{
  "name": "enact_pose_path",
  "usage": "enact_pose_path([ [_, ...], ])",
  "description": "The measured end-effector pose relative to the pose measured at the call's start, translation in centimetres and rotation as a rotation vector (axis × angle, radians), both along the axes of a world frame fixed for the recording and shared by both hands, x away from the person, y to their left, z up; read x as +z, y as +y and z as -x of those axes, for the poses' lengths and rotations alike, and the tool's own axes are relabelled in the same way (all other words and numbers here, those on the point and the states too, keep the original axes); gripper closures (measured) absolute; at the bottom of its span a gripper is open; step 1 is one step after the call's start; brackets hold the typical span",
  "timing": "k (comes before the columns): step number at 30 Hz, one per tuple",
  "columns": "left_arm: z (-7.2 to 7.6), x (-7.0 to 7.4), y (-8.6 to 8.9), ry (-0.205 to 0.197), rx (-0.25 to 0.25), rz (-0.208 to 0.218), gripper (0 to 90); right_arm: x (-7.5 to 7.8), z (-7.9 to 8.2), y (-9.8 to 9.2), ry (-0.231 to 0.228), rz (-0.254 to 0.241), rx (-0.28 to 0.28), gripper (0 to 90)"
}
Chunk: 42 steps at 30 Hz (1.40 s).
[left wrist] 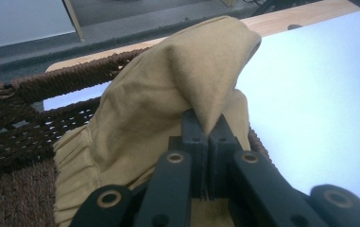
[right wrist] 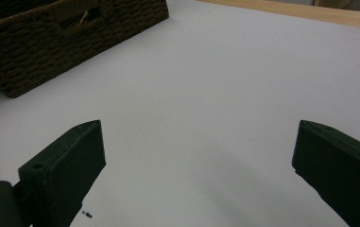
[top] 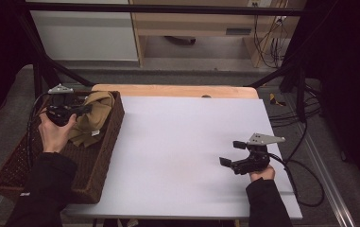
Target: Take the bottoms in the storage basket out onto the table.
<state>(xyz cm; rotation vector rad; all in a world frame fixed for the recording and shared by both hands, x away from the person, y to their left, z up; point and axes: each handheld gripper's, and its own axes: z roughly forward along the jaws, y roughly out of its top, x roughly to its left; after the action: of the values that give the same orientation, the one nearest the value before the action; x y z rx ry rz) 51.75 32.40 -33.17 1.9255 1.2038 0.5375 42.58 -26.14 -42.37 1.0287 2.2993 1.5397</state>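
1. Nearest the high camera, the person's two dark-sleeved forearms are coming in from the bottom edge, one at the left and one at the right.
2. At the far left, a dark brown woven wicker basket [top: 103, 156] is sitting on the left end of the table, overhanging the white surface a little.
3. The person's left hand [top: 55, 134] is reaching over the basket, holding the left black two-jaw gripper [top: 87, 109] above its far half.
4. The left gripper's jaws are pressing together on a fold of a crumpled tan cotton cloth [top: 95, 116], which is lying in the basket's far end and draping against its right wall.
5. In the left gripper view, the pinched fold of the tan cloth [left wrist: 177, 90] is rising into a peak just above the closed jaws, with the wicker basket [left wrist: 21, 137] behind it at the left.
6. In the middle, the white rectangular tabletop [top: 177, 142] is lying bare, with a strip of pale wood showing along its far edge.
7. At the right, the right black two-jaw gripper [top: 232, 153] is hovering just above the white surface, well apart from the basket, held by the person's right hand [top: 261, 174].
8. Its jaws are standing wide apart and gripping nothing; in the right gripper view, white tabletop [right wrist: 206, 94] is showing between them and the basket [right wrist: 69, 38] is sitting at the upper left.
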Motion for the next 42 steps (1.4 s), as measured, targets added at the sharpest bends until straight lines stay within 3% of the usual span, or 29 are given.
enact_pose_path([
  [28, 1.8, 2.6, 1.5, -0.043, -0.022, 0.018, 87.9, 0.0, 0.0, 0.0, 0.002, -0.002, -0.001, 3.9],
  [42, 2.4, 3.5, 2.0, -0.043, -0.037, 0.023, 87.9, 0.0, 0.0, 0.0, 0.002, -0.002, 0.0, 3.9],
])
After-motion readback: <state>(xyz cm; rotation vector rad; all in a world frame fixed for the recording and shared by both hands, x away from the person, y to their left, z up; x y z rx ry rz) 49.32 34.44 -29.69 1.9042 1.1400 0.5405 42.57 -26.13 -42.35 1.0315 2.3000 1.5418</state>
